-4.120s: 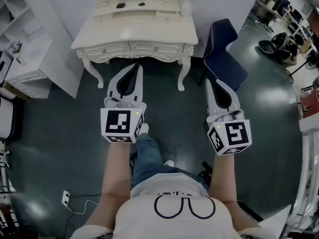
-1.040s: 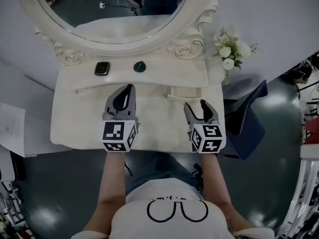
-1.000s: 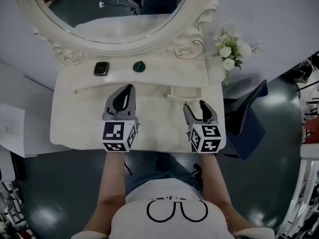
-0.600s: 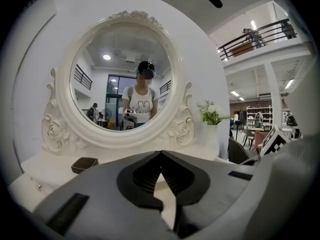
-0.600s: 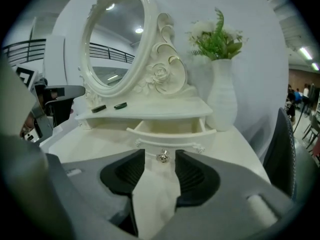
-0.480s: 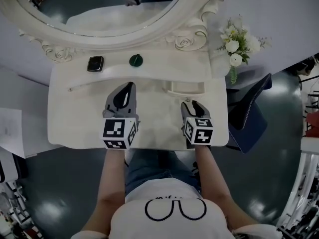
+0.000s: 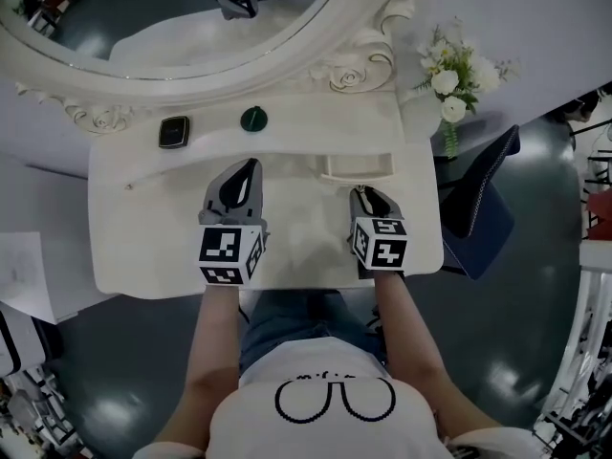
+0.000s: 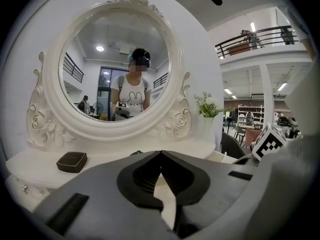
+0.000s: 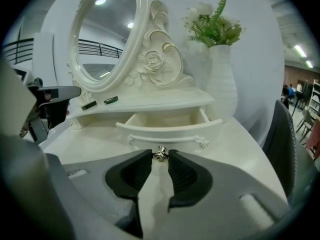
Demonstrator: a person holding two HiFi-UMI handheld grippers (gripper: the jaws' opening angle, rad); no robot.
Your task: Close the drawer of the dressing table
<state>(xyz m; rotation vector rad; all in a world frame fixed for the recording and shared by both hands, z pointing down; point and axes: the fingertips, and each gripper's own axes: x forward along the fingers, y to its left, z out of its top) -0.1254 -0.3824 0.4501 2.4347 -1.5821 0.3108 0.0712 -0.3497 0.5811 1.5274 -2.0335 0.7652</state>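
The white dressing table (image 7: 143, 247) has a small drawer (image 7: 359, 165) pulled out of its raised back shelf, on the right. In the right gripper view the drawer (image 9: 167, 129) stands open and empty, with a silver knob (image 9: 160, 153) on its front. My right gripper (image 7: 361, 191) is right at that front; its jaws are closing, with the knob between the fingertips (image 9: 148, 156). My left gripper (image 7: 252, 163) hovers over the tabletop to the left, shut, with nothing held; its tips meet in the left gripper view (image 8: 161, 152).
An oval mirror (image 7: 172, 27) rises behind the shelf. On the shelf lie a black box (image 7: 173, 131) and a green round thing (image 7: 253, 118). A vase of flowers (image 7: 449, 94) stands at the right end. A dark blue chair (image 7: 483, 199) is beside the table's right edge.
Both grippers have come down toward the tabletop. The right gripper's jaws have narrowed from wide to a small gap at the drawer front.
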